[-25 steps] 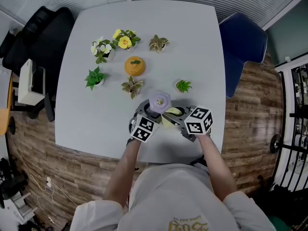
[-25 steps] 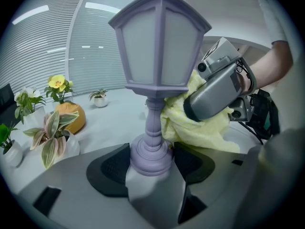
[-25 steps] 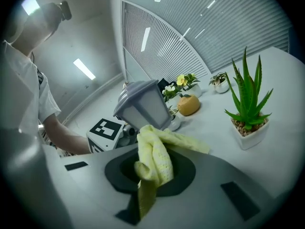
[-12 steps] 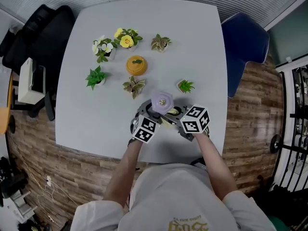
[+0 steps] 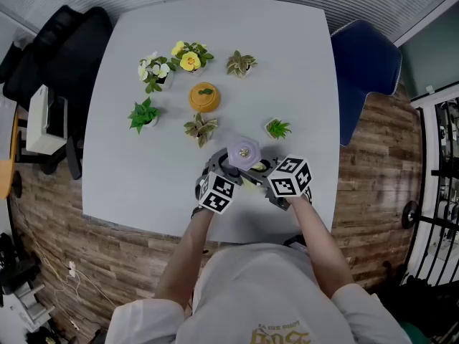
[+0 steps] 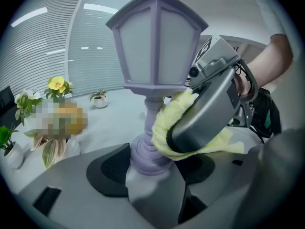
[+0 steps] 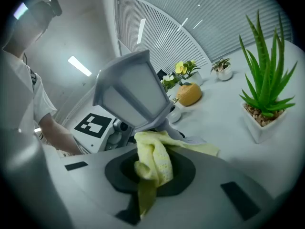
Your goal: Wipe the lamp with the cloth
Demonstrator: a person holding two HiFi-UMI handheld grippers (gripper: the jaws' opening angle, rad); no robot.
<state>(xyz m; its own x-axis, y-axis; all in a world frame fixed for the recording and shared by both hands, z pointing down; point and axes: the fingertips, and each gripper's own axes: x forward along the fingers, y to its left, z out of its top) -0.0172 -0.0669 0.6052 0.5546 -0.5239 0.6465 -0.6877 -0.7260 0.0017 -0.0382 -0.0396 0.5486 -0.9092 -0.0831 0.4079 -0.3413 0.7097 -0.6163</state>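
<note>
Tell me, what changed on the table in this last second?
The right gripper, shut on the yellow cloth, slid slightly left, closer in against the lamp. The left gripper still clamps the lamp's base; the potted plants stayed put.

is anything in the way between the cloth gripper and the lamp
Nothing visible. The right gripper holds the yellow cloth, and the cloth lies against the stem of the lamp just above its base. The left gripper clamps that base; the potted plants stand farther back on the table.
</note>
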